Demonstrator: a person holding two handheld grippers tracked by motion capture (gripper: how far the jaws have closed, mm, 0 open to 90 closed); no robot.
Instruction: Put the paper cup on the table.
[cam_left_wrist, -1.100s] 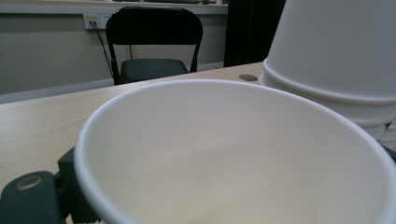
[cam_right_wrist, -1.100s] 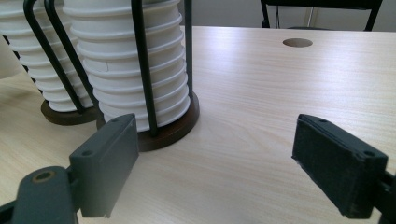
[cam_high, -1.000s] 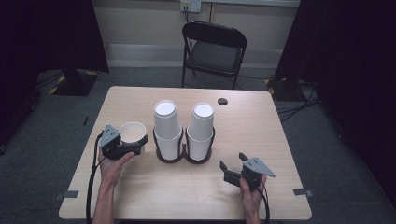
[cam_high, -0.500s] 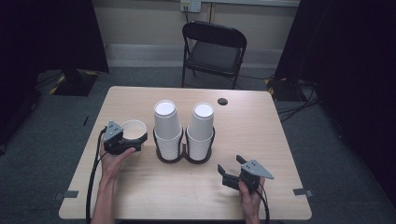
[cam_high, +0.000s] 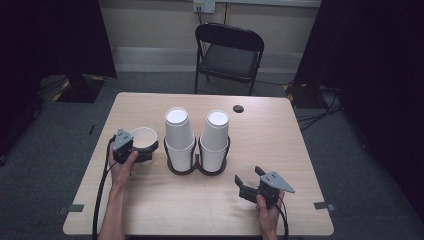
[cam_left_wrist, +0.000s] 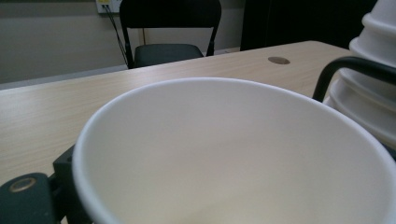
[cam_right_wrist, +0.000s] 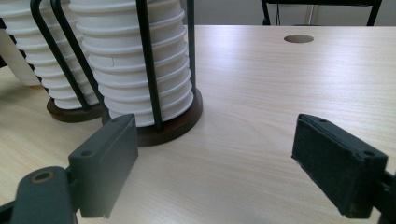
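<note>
Single paper cup set out beside the cup rack

High view: left gripper (cam_high: 137, 150) brackets the upright paper cup (cam_high: 144, 137), jaws just been opening around it; cup rack (cam_high: 197, 162) beside. Left gripper view: cup (cam_left_wrist: 233, 154) directly ahead, between the jaws. Right gripper view: right gripper (cam_right_wrist: 215, 163) released, empty.

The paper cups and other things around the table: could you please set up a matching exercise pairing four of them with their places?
Things:
1. single paper cup
2. cup stacks
3. folding chair
4. right gripper

Places:
A. beyond the table's far edge
B. in a dark wire holder
C. between the left gripper's jaws
D. over bare tabletop, jaws open

Pairs: 1-C, 2-B, 3-A, 4-D
</note>
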